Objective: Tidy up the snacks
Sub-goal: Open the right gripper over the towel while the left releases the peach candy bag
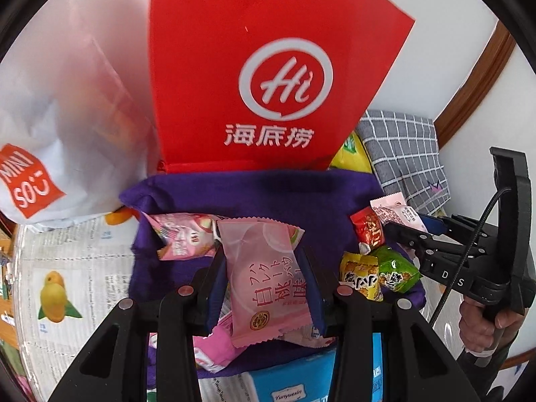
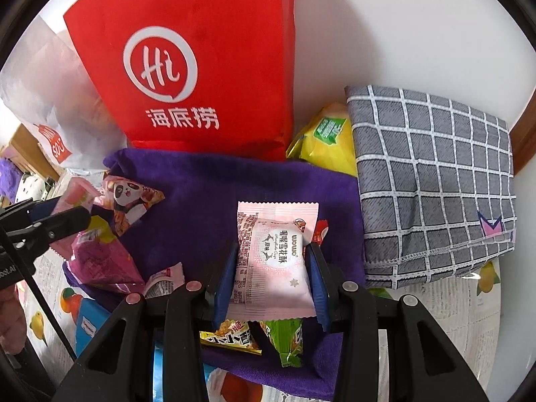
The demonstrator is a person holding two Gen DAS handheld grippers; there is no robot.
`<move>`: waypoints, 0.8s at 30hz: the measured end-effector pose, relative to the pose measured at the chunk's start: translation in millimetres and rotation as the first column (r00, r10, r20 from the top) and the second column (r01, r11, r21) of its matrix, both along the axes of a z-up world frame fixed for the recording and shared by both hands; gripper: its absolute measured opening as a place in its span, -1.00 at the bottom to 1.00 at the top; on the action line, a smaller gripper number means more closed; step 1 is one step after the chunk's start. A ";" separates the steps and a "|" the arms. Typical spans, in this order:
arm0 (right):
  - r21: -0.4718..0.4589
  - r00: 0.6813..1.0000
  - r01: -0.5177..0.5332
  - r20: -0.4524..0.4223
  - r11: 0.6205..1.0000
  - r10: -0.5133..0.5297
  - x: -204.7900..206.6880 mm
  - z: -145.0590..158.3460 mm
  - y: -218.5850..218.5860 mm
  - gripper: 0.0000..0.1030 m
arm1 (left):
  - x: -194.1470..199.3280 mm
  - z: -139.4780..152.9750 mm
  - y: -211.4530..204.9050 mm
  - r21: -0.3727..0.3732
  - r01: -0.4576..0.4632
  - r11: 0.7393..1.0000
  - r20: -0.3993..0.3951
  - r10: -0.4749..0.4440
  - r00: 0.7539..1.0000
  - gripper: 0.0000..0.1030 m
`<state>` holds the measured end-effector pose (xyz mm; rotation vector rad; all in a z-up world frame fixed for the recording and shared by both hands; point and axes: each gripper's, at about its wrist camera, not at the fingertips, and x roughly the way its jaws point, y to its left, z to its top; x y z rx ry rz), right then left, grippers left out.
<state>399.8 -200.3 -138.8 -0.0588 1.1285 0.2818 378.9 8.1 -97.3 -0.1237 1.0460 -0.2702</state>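
My left gripper (image 1: 264, 268) is shut on a pink peach-flavoured snack packet (image 1: 268, 281), held above a purple cloth (image 1: 254, 194). My right gripper (image 2: 271, 268) is shut on a pale pink snowflake-pastry packet (image 2: 273, 258), over the same purple cloth (image 2: 207, 194). Loose on the cloth lie a pink packet (image 1: 184, 238), a red packet (image 1: 368, 229), a yellow packet (image 1: 361, 274) and a green packet (image 1: 397, 273). The right wrist view shows a panda packet (image 2: 130, 201), a magenta packet (image 2: 100, 261), and yellow (image 2: 231, 335) and green (image 2: 288, 338) packets under the jaws. The right gripper (image 1: 402, 231) also appears in the left wrist view with its packet.
A red Hi-logo bag (image 1: 268, 67) stands behind the cloth, a white Miniso bag (image 1: 50, 134) to its left. A grey checked cloth (image 2: 432, 184) lies on the right, a yellow-green pouch (image 2: 328, 140) beside it. A blue box (image 1: 294, 382) sits near. Fruit-printed paper (image 1: 60, 284) covers the table.
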 end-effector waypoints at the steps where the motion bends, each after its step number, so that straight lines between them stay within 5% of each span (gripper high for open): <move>1: 0.000 1.000 0.001 -0.010 1.000 -0.001 1.2 -3.0 0.8 -0.20 | 2.2 -2.7 -2.6 -0.002 0.008 1.000 -0.008 -0.008 1.000 -0.23; 15: -0.048 0.989 -0.103 -0.112 0.994 0.097 4.9 -32.3 21.3 -0.17 | 7.7 -18.0 -25.2 0.049 0.062 0.997 -0.026 -0.061 0.998 -0.19; 19: -0.034 0.989 -0.119 -0.098 0.992 0.115 1.1 -23.8 20.3 0.09 | 5.7 -16.2 -26.1 0.053 0.062 0.997 -0.033 -0.060 0.998 -0.06; 24: 0.021 0.995 -0.086 -0.051 0.996 0.087 -4.9 2.1 10.9 0.10 | -2.9 -4.8 -26.0 0.062 0.049 0.997 -0.020 -0.048 0.999 0.15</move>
